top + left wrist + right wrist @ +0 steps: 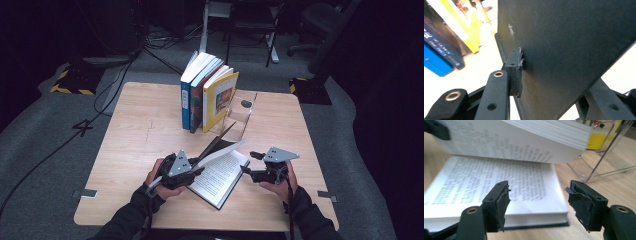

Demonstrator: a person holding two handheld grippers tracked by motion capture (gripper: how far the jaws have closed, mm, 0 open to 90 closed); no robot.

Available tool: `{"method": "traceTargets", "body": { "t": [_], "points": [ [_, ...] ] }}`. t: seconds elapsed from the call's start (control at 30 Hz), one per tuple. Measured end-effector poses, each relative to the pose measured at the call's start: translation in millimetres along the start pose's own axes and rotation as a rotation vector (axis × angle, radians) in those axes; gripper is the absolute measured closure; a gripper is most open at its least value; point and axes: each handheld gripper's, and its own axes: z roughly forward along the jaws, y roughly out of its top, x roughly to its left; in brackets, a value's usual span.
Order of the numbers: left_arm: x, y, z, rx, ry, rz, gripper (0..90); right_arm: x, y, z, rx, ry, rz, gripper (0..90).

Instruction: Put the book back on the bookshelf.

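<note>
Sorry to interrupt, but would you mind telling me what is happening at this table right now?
A person at a light wooden table is working on an open black-covered book with two hand-held grippers. The left gripper has its jaws around the raised black cover and upper pages, holding that half tilted up off the printed pages below. The right gripper hovers open beside the book's right edge, holding nothing. Behind, three upright books lean against a clear plastic bookend.

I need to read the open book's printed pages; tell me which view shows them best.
The right gripper view: the open book lies close, text lines visible. The high view shows it small; the left gripper view shows its dark cover.
</note>
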Motion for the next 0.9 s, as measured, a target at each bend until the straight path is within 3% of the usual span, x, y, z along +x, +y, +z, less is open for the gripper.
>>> {"method": "traceTargets", "body": {
  "t": [0.13, 0.33, 0.4, 0.63, 0.77, 0.9],
  "points": [
    [3.7, -4.1, -10.2, -0.004, -0.054, 0.004, 61.0, -1.9, 5.8, 5.9, -0.024, 0.010, -0.030, 33.2],
    [8.2, -8.4, -23.3, -0.007, -0.070, -0.005, 60.9, -3.0, 14.1, 16.8, -0.040, 0.005, -0.068, 37.9],
    [12.2, -11.7, -27.4, -0.022, -0.074, -0.032, 61.0, -5.2, 16.6, 21.1, -0.056, 0.022, -0.068, 36.4],
    [12.5, -10.6, -27.0, -0.035, -0.102, -0.043, 55.9, -9.1, 34.1, 29.1, -0.086, 0.032, -0.104, 36.7],
    [2.5, -1.3, -19.8, -0.021, -0.067, -0.002, 53.2, -15.4, 42.6, 37.2, -0.103, 0.068, -0.090, 35.3],
    [12.5, -2.0, -22.1, -0.045, -0.053, -0.032, 61.7, -20.3, 49.1, 43.6, -0.108, 0.078, -0.095, 33.0]
  ]
}}
